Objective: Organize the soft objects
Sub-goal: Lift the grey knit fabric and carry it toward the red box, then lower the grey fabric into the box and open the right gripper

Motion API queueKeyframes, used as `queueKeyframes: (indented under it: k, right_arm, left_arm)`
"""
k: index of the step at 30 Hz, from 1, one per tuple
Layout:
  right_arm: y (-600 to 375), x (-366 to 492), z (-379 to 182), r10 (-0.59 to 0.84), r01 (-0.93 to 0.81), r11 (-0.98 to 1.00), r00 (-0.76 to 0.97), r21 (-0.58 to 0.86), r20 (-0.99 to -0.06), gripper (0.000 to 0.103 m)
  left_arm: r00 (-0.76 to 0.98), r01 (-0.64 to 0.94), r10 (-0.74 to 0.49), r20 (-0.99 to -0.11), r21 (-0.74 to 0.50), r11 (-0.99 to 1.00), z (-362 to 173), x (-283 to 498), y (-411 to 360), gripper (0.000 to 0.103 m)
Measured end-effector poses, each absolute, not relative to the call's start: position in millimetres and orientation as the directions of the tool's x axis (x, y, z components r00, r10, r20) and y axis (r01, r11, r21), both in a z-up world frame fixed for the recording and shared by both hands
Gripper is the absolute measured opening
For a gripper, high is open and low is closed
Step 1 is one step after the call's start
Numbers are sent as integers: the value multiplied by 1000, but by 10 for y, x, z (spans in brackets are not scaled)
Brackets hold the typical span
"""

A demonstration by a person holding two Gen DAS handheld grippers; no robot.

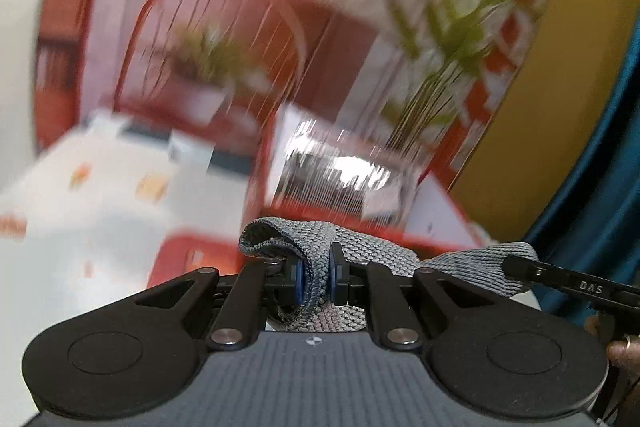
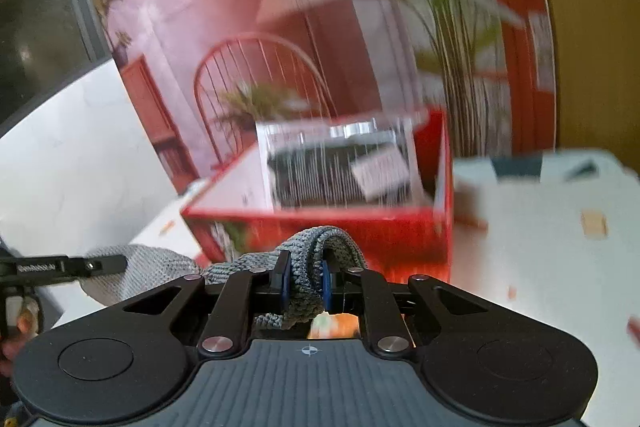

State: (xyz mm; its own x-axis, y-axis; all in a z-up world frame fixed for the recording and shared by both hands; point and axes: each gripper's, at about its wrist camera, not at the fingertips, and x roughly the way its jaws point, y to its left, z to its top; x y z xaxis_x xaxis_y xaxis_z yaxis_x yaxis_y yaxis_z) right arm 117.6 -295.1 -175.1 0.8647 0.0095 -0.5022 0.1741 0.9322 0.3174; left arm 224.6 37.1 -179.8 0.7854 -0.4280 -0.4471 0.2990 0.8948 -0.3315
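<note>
**user_a:** ok so where's the soft thing right now? Both views are pretty smeared.

**user_b:** The background is, but the tools are sharp. It's a grey ribbed knit cloth (image 1: 320, 267), looks like a sock or a narrow band, and it's strung between the two tools. The left gripper (image 1: 319, 277) has its blue-padded jaws clamped tight on one bunched end. The right gripper (image 2: 303, 285) is pinched shut on the other end, with a fold of the knit looping up over its fingertips.

**user_a:** so both are gripping it, neither one's open?

**user_b:** Yep, both closed on the cloth. In the left wrist view the fabric runs off to the right, where the other tool's black finger comes in at the frame's edge. The right wrist view mirrors that, with the cloth trailing left.

**user_a:** and what's behind it?

**user_b:** An open red cardboard box (image 2: 400, 223) sits on a white patterned table top (image 2: 560, 247), just beyond the cloth. There's a shiny, blurry packet (image 2: 340, 167) inside the box. Behind that is a big round printed backdrop (image 2: 240, 7) showing a pink room with a chair and plants. The cloth is held up in front of the box, not inside it.
</note>
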Motion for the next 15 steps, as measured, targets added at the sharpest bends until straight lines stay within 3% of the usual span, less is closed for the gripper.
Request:
queueKeyframes:
  k: [5, 8, 11, 15]
  right_arm:
    - [-3016, 1406, -1355, -39, 161, 957, 896, 243, -442, 13]
    - [-3086, 1626, -1187, -75, 171, 967, 900, 189, -430, 13]
    - [-3171, 1892, -1137, -102, 191, 968, 891, 161, -443, 13]
    - [-3268, 2267, -1292, -123, 213, 970, 843, 115, -524, 13]
  left_arm:
    - [817, 347, -447, -364, -308, 886, -1387, 2540, 157, 13]
    - [816, 356, -447, -366, -290, 888, -1285, 2833, -7, 13]
    - [794, 351, -431, -429, -256, 901, -1338, 3213, -215, 13]
    - [716, 315, -387, -581, -226, 922, -1633, 3685, -519, 13]
